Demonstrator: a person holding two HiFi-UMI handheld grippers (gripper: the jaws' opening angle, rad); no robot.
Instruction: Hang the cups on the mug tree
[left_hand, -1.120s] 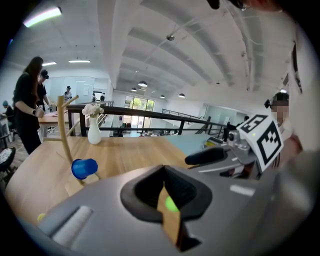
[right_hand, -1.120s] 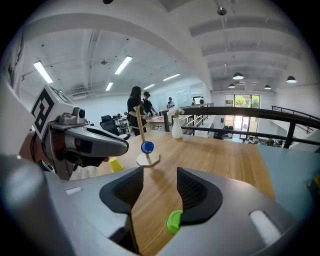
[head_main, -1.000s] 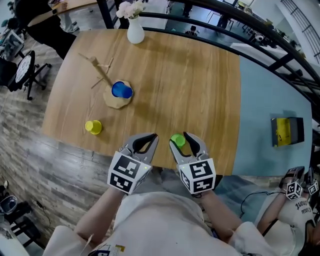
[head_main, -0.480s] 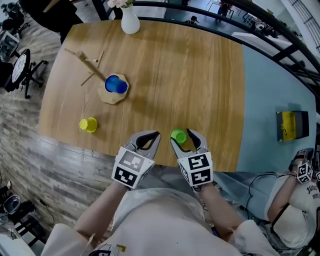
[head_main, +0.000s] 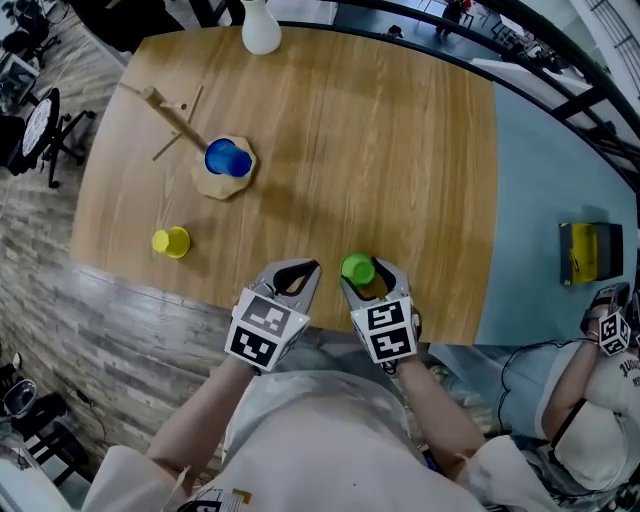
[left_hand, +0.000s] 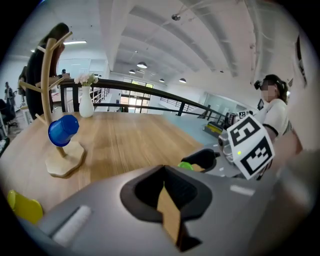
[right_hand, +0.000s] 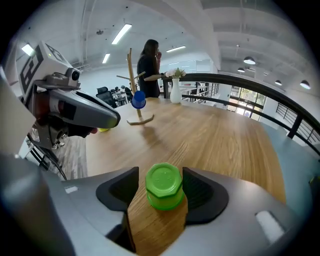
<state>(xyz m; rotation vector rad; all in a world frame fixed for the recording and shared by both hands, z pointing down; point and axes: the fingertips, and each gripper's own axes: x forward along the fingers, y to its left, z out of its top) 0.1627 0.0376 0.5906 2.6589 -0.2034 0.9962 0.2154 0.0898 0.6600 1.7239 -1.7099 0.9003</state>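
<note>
A green cup (head_main: 357, 268) stands upside down near the table's front edge. My right gripper (head_main: 364, 278) straddles it, open. Its jaws have just been opening, and in the right gripper view the green cup (right_hand: 163, 186) sits between the pads (right_hand: 202, 189) with a thin gap each side. My left gripper (head_main: 303, 272) is shut and empty just left of it; its closed tips (left_hand: 162, 170) point over the table. The wooden mug tree (head_main: 222, 178) stands at the far left, with a blue cup (head_main: 228, 159) hanging low on it. A yellow cup (head_main: 172, 242) rests on the table in front of the tree.
A white vase (head_main: 261, 30) with flowers stands at the table's far edge. The front edge (head_main: 200, 292) runs just under both grippers. A seated person (head_main: 600, 400) is at the right, beyond a yellow and black case (head_main: 590, 255) on the floor.
Both grippers have sunk toward the table at its front edge. The right jaws have spread a little wider round the green cup. The left jaws stay shut.
</note>
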